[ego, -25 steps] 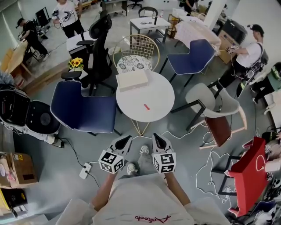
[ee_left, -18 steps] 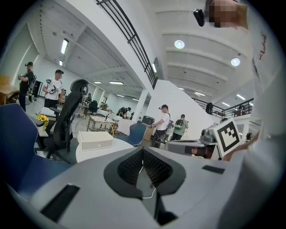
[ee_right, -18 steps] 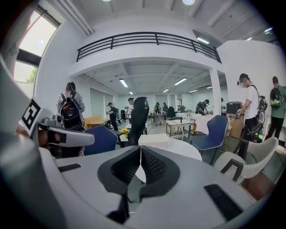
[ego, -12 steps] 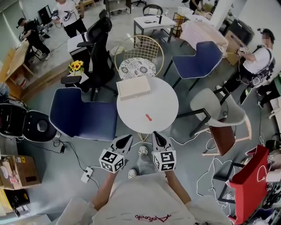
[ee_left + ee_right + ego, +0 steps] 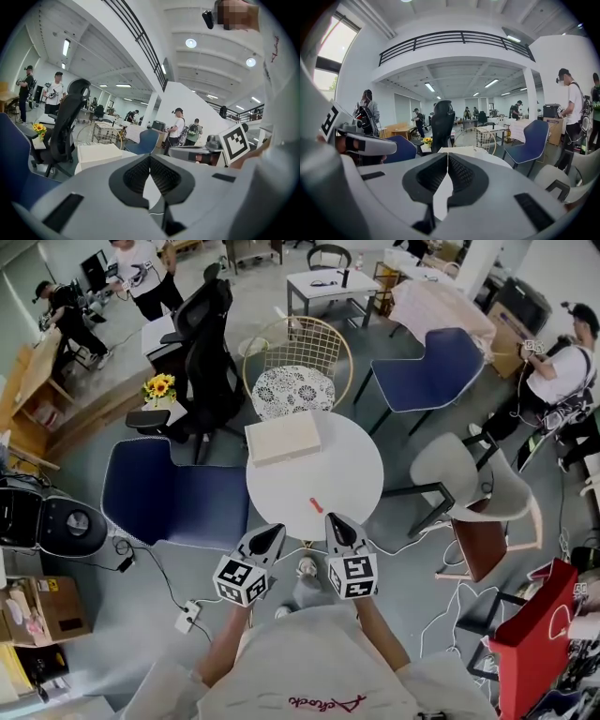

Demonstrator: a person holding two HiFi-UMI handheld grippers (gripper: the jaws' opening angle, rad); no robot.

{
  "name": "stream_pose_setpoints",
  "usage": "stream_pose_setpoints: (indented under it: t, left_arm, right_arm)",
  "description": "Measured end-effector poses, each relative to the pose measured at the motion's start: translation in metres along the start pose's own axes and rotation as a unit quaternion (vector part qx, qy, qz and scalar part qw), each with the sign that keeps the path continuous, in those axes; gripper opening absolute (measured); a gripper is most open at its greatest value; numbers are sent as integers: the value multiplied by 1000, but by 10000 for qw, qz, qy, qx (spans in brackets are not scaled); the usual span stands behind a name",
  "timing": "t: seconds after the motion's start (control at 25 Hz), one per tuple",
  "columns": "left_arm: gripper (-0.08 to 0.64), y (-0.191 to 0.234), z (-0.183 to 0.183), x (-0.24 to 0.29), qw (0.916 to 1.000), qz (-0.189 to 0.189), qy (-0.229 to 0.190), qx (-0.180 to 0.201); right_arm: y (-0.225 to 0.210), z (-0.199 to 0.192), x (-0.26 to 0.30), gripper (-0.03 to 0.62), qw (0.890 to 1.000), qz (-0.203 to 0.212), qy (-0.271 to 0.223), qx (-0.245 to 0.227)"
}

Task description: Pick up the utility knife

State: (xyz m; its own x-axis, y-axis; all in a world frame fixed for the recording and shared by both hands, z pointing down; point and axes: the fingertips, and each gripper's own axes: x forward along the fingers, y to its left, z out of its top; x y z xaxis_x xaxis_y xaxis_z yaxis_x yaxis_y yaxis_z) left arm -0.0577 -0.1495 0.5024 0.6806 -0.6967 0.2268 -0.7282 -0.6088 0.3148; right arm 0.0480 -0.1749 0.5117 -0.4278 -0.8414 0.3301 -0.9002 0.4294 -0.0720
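Utility knife [image 5: 316,505] lies flat on round white surface [image 5: 352,465], just ahead of right claw [image 5: 335,520] and ahead-right of left claw [image 5: 272,533]. Both claws pressed together, empty.

Risk: closed tips would shove thin knife instead of straddling it. Surface's near rim sits close behind knife, so backward drag likely drops it.

Room: bare surface around knife. Box [image 5: 284,438] well beyond. Blue chair [image 5: 173,488] crowds left side. Near edge open.

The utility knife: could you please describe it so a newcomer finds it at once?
Find the round white table at the head view's centre. It bears a pale box at its far side and, near its close edge, the utility knife: slim and the only red thing there.
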Motion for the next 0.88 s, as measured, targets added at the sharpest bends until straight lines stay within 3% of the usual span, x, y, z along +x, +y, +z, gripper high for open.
stream_pose_setpoints:
  t: [0.88]
  left_arm:
    - [13,12,-69,17,9956,125,708,-600]
  right_arm:
    - [-3,-106,8,17,9897,94,1240,712]
